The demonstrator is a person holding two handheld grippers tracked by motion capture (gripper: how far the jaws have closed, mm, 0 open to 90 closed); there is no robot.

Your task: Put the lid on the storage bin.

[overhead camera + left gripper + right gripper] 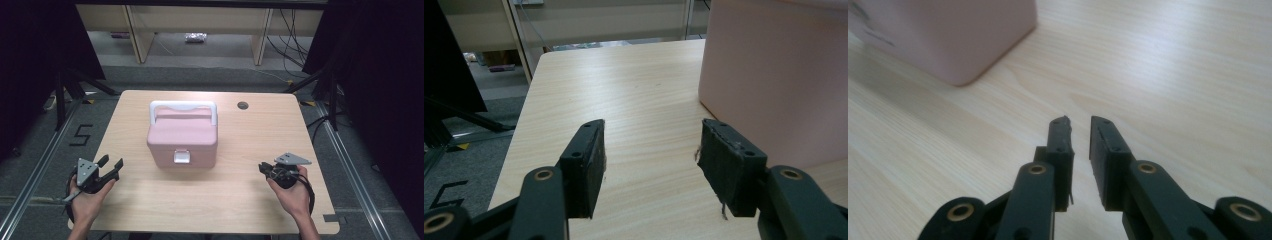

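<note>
Unlabelled pink box (182,140) (white latch)

Closed pink box (182,136), upright, mid-table

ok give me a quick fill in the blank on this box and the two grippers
1. The box on the table is coloured ____.
2. Its white handle lies toward the ____ edge of the table.
3. The left gripper holds ____ between its jaws.
4. The gripper whose jaws stand closer together is the ____ one.

Missing words: pink; far; nothing; right
</note>
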